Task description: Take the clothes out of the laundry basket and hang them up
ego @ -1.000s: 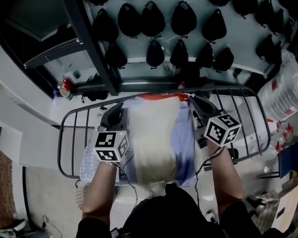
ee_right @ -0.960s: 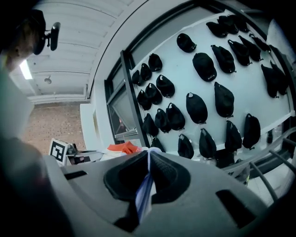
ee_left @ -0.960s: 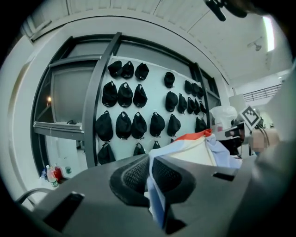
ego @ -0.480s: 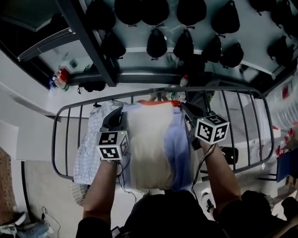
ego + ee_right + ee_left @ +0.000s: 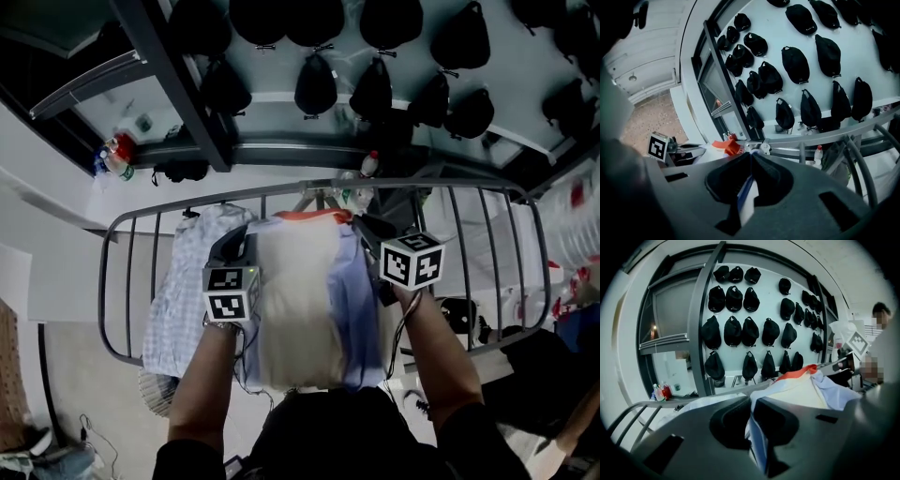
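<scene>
- Left gripper (image 5: pixel 236 246) is clamped on the left edge of a cream garment (image 5: pixel 295 300). In its own view the jaws are closed with a fold of pale cloth pinched between them.
- Right gripper (image 5: pixel 364 225) is closed on the garment's right edge, where a blue layer shows. Its own view shows a strip of blue and white cloth nipped between the jaws.
- The garment is stretched between the two grippers above the middle of the drying rack (image 5: pixel 450 184). Its orange collar (image 5: pixel 314 215) is near the rack's far rail, and the rest runs back toward the person.
- A checked shirt (image 5: pixel 178 281) is already draped on the rack's left part, just beside the garment.
- Judged from this, the hanging step is in hand: this piece is out of the basket and being spread on the rack.
- The next move likely calls for settling the cloth onto the bars and opening both grippers together. It should stay flat and clear of the checked shirt.
</scene>
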A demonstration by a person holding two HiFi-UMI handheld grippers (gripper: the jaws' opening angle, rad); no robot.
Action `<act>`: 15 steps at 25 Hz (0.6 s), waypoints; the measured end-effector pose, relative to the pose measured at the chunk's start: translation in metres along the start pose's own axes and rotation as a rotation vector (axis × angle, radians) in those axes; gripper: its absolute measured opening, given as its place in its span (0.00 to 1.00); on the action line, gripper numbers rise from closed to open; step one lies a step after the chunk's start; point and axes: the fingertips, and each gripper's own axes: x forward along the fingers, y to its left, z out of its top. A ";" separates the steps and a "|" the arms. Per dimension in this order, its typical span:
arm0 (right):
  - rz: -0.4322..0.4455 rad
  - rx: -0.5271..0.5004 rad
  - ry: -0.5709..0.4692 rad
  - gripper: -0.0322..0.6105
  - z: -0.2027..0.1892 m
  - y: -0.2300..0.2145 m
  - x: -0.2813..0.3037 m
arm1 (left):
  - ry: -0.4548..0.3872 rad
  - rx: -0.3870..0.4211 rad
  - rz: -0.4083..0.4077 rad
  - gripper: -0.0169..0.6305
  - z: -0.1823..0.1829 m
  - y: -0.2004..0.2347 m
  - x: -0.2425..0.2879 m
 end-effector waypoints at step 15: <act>-0.038 -0.099 0.075 0.20 -0.005 0.009 0.007 | 0.043 -0.001 -0.058 0.28 -0.011 0.003 -0.008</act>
